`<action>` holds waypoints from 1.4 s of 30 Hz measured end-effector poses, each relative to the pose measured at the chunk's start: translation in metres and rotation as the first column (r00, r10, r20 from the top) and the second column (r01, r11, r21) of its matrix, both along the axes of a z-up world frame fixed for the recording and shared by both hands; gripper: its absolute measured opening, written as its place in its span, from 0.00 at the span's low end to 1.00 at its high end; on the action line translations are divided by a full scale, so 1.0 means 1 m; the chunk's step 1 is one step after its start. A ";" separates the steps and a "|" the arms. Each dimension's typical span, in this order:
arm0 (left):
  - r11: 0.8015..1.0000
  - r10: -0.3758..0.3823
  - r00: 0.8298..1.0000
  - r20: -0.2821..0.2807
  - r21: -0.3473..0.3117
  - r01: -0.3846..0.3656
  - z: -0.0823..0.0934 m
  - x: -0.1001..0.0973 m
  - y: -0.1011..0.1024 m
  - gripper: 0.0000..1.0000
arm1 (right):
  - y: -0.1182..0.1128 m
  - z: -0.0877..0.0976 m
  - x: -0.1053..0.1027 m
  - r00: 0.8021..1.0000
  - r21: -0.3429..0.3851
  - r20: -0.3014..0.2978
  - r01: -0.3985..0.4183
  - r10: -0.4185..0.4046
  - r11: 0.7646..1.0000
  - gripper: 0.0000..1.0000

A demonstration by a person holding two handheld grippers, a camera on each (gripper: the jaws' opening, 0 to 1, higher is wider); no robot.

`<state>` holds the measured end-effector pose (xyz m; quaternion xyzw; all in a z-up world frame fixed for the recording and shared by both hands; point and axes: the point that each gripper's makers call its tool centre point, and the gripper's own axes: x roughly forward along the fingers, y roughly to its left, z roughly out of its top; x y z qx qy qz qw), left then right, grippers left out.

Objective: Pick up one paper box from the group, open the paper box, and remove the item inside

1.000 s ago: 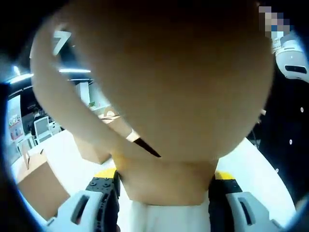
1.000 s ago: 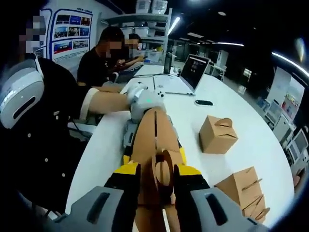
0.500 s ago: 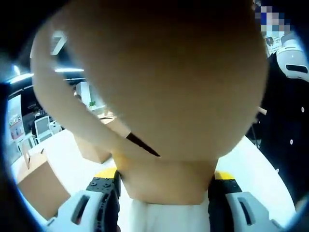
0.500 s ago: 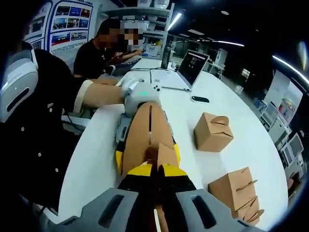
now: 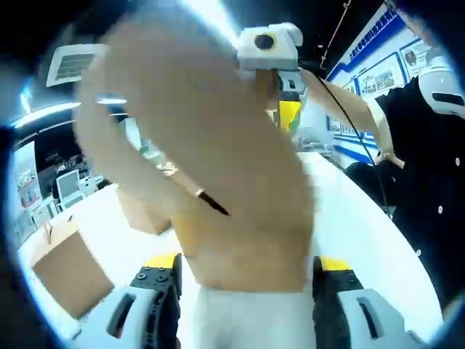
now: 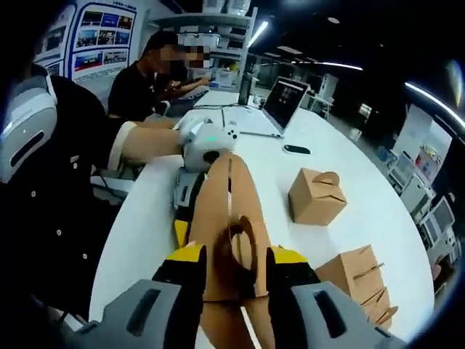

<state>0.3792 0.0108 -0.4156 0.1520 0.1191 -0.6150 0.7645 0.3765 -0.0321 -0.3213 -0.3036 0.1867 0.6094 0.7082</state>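
My left gripper [image 5: 247,291] is shut on the lower part of a brown paper box [image 5: 218,182], which looks blurred and close. Above the box's top, the right gripper [image 5: 280,94] reaches in from the far side. In the right gripper view the same box [image 6: 225,211] stretches away from me, and the left gripper [image 6: 207,142] grips its far end. My right gripper [image 6: 236,273] stands open, its jaws on either side of the box's curved handle flap [image 6: 243,247].
The white table [image 6: 145,218] carries more paper boxes [image 6: 316,196] [image 6: 360,280] [image 5: 65,265], a laptop [image 6: 280,105] and a phone [image 6: 296,149]. People sit at the far end [image 6: 163,73]. The person's sleeve [image 6: 58,167] is at the left.
The right jaws, shut on the handle flap half a second ago, have spread apart. In the left gripper view the box has shifted, uncovering the right gripper above it.
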 end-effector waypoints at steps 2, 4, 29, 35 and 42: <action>0.998 0.058 0.998 0.016 0.006 -0.058 0.003 -0.003 0.016 0.76 | -0.007 0.002 -0.003 1.000 0.004 0.008 0.003 -0.003 1.000 0.34; 0.994 0.109 0.994 0.023 -0.011 -0.109 0.010 -0.008 0.030 0.76 | -0.013 0.005 -0.003 1.000 0.020 0.015 0.014 -0.015 1.000 0.34; 0.884 0.455 0.886 0.085 0.074 -0.461 0.138 -0.063 0.039 0.58 | -0.073 0.035 -0.015 0.929 0.103 0.060 0.359 -0.366 0.928 0.38; 0.853 0.509 0.850 0.133 0.058 -0.519 0.149 -0.087 0.059 0.61 | -0.107 0.036 -0.070 0.883 0.090 -0.029 0.469 -0.468 0.879 0.45; 0.831 0.546 0.833 0.094 0.063 -0.552 0.134 -0.105 0.070 0.61 | -0.138 0.022 -0.104 0.856 0.078 -0.016 0.516 -0.517 0.853 0.51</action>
